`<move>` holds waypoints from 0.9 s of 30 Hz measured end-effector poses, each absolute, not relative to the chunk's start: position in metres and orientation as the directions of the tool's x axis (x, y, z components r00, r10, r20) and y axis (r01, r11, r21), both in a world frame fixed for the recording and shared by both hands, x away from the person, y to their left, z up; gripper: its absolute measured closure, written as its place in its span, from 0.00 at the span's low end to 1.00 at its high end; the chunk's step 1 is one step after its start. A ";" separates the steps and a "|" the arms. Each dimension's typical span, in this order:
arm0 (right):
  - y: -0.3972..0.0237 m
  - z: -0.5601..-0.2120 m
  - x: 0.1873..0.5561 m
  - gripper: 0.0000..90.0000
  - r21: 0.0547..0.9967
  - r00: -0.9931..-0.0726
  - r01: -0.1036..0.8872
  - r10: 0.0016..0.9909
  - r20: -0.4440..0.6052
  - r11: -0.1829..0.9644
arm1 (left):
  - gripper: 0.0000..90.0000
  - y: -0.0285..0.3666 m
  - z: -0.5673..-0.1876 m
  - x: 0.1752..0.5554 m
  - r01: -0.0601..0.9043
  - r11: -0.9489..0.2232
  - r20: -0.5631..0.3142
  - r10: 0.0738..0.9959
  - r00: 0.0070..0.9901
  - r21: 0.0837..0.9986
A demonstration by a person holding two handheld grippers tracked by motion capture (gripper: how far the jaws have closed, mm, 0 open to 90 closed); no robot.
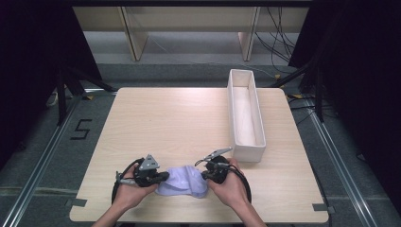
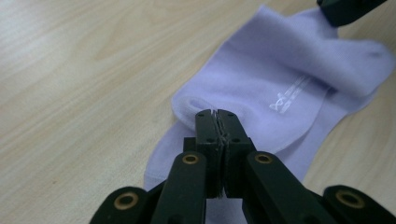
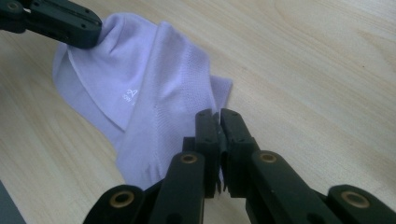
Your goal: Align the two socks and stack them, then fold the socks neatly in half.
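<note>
Bench (image 1: pixel 179 118): pale wood, carrying everything.
Box (image 1: pixel 259 150): long, white, open-topped, on the right part of the bench, well apart from the sock.
Sock (image 1: pixel 182 182): lilac, rumpled and folded over itself, lying at the near edge between both hands.
Left gripper (image 2: pixel 218 116): fingers clenched on a fold at the sock's left end.
Right gripper (image 3: pixel 218 115): fingers clenched on the sock's right edge.

A light wooden table (image 1: pixel 189 118) stands on a grey floor (image 1: pixel 38 156). Black curtains (image 1: pixel 28 56) hang at both sides. Pale wooden furniture legs (image 1: pixel 135 40) stand behind it.
</note>
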State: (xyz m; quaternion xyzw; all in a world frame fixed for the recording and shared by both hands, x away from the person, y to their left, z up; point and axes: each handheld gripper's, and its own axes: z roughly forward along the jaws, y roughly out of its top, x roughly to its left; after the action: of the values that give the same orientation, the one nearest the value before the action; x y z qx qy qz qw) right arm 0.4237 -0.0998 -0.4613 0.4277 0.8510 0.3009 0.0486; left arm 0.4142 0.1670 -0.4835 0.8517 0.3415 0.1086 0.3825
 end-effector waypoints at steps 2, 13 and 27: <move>-0.101 -0.461 0.424 0.96 0.566 -0.639 0.688 0.749 0.176 0.454 | 0.98 0.168 -0.478 0.412 0.489 -0.453 -0.081 0.666 0.741 0.746; -0.102 -0.453 0.419 0.97 0.592 -0.628 0.683 0.758 0.176 0.428 | 0.98 0.180 -0.469 0.401 0.468 -0.425 -0.067 0.681 0.729 0.774; -0.107 -0.443 0.421 0.97 0.636 -0.638 0.650 0.753 0.160 0.416 | 0.98 0.197 -0.454 0.393 0.446 -0.356 -0.066 0.716 0.695 0.821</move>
State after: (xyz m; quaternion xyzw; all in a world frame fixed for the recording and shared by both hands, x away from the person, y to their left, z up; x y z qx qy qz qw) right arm 0.4212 -0.1074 -0.4426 0.4185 0.8379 0.3421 0.0755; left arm 0.3931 0.1966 -0.4537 0.8090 0.3590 0.1539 0.4393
